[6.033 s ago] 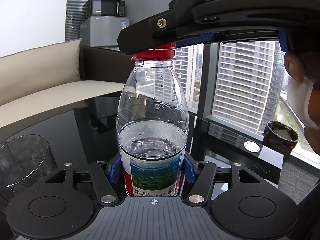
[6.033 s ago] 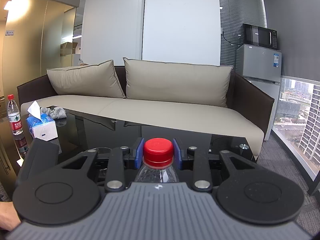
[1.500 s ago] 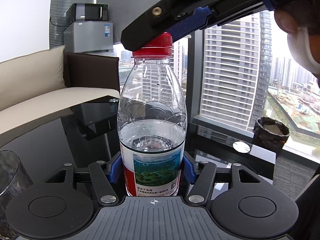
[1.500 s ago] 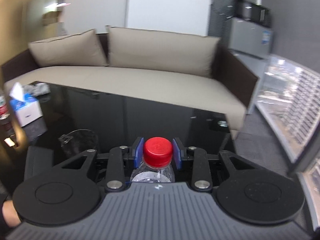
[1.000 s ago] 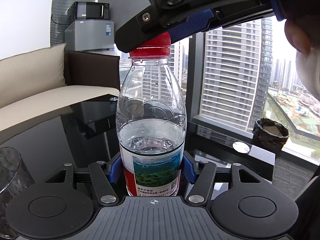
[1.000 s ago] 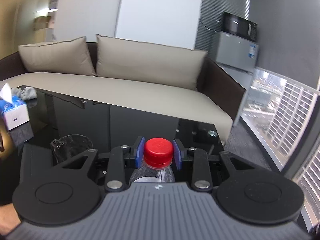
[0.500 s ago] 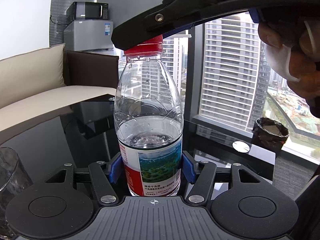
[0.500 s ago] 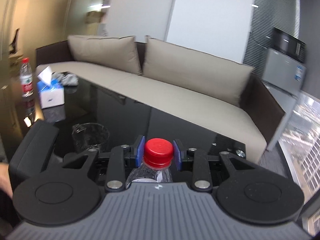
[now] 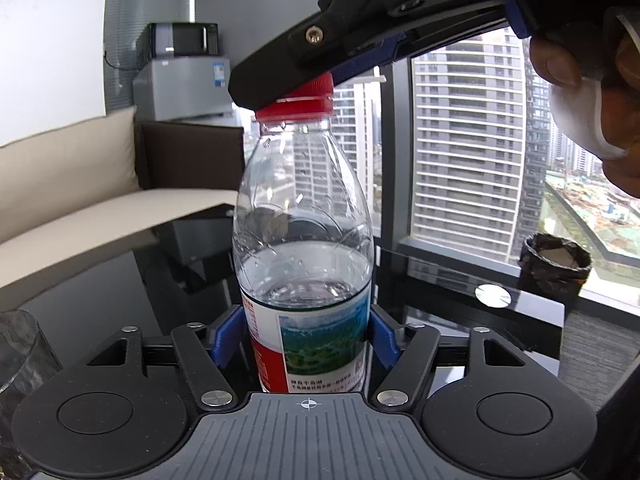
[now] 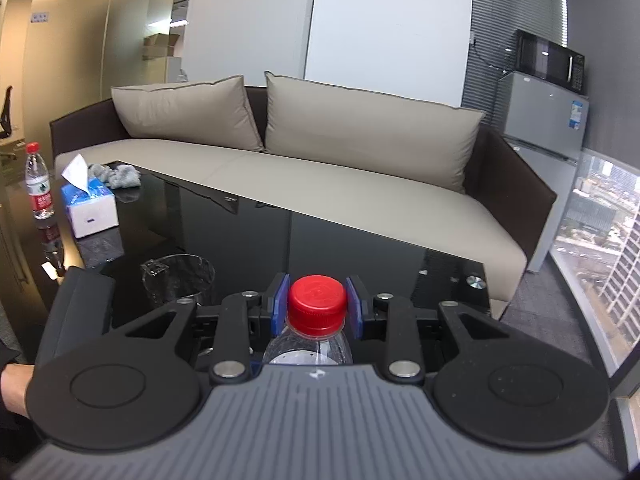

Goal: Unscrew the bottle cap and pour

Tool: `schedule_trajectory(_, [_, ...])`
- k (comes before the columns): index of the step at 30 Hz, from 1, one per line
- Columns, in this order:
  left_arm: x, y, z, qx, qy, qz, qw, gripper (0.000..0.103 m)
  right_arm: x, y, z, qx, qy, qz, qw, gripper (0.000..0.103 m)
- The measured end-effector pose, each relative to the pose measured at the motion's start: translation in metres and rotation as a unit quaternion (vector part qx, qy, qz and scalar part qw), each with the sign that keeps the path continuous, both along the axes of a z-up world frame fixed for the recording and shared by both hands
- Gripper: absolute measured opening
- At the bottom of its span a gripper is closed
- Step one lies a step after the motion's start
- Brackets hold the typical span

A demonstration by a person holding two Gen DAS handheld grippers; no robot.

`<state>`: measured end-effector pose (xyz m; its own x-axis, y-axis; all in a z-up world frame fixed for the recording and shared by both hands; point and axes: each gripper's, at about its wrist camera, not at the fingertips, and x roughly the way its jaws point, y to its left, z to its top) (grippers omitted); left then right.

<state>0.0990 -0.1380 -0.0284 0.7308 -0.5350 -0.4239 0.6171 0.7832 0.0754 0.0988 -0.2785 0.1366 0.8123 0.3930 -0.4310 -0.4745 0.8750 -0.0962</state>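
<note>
Black glass of the table (image 10: 360,236) carries everything. Your left gripper (image 9: 306,330) clamps the bottle (image 9: 304,248) at its label; your right gripper (image 10: 316,306) pinches the red cap (image 10: 317,300), which now sits tilted, lifted since a second ago, probably nearly free. The glass (image 10: 180,280) waits left, unobstructed.

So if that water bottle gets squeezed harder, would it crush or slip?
The bottle looks thin, clear plastic, so it would probably dent. It is only about half full, so likely fairly light. The left gripper grips its glossy label, which might slip.
</note>
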Motion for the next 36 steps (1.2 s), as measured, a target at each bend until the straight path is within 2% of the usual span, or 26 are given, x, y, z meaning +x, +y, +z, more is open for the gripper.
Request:
schedule_trajectory(2, [0.001,-0.001,0.0,-0.004,0.003,0.0,1.0,0.063,-0.001,0.001,0.001,-0.001,0.001,-0.005,1.0,0.032])
schedule_trajectory(4, [0.002,-0.002,0.0,-0.004,0.004,-0.004,1.0,0.057,-0.001,0.004,-0.001,0.0,0.002,-0.011,1.0,0.032])
schedule_trajectory(7, [0.003,-0.003,0.001,-0.004,0.006,-0.005,1.0,0.056,-0.001,0.005,-0.002,0.001,0.003,-0.022,1.0,0.033])
schedule_trajectory(11, [0.004,-0.003,0.001,-0.003,0.007,-0.007,0.9999,0.056,-0.001,0.005,0.0,0.014,0.014,-0.057,0.998,0.035])
schedule_trajectory(26, [0.004,-0.002,0.0,0.002,0.003,-0.01,0.9999,0.056,-0.011,0.043,-0.009,-0.021,-0.016,-0.155,0.988,0.034])
schedule_trajectory(36, [0.004,-0.003,0.0,0.004,0.001,-0.012,0.9999,0.056,-0.008,0.031,-0.009,-0.024,-0.017,-0.123,0.992,0.032])
